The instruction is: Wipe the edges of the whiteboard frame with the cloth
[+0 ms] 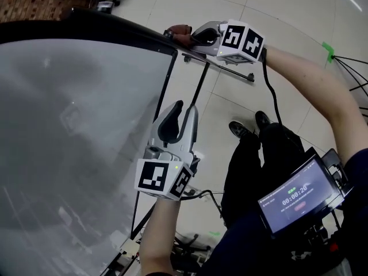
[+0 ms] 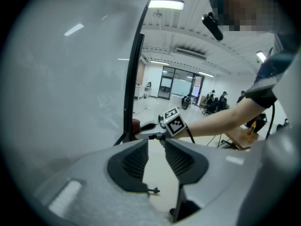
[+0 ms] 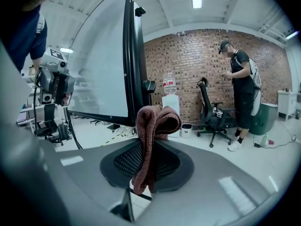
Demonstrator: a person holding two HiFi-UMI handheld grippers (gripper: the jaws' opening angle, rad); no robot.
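While I watch the feeds from my station, the right gripper (image 1: 195, 37) sits at the far upper corner of the whiteboard (image 1: 75, 142), its jaws drawn in tight on a reddish-brown cloth (image 3: 153, 140). In the right gripper view the cloth is pinched between the ribbed pads, bunched in a fold above them with a tail hanging below. From the head view the cloth lies right at the corner of the black frame (image 2: 133, 79), over the top edge where it meets the side edge. I cannot tell whether it presses on the frame or only lies just beside it. The left gripper view agrees, showing a red patch of cloth close against the dark edge with the marker cube behind it. My left gripper (image 2: 156, 147) hangs lower, just beside the side edge of the frame and apart from it. Its jaws stand narrow, with a slim gap between the pads, and only pale floor shows through that gap. The board surface is grey and glossy and carries soft reflections. Below, in the head view, I see the operator's dark trousers and black shoes (image 1: 247, 128) on the light tiled floor. A small screen (image 1: 296, 194) with a running timer sits at the chest. Past the frame, the right gripper view shows a brick wall (image 3: 188, 65) and a black office chair (image 3: 209, 112). A person (image 3: 240, 88) stands near the chair.
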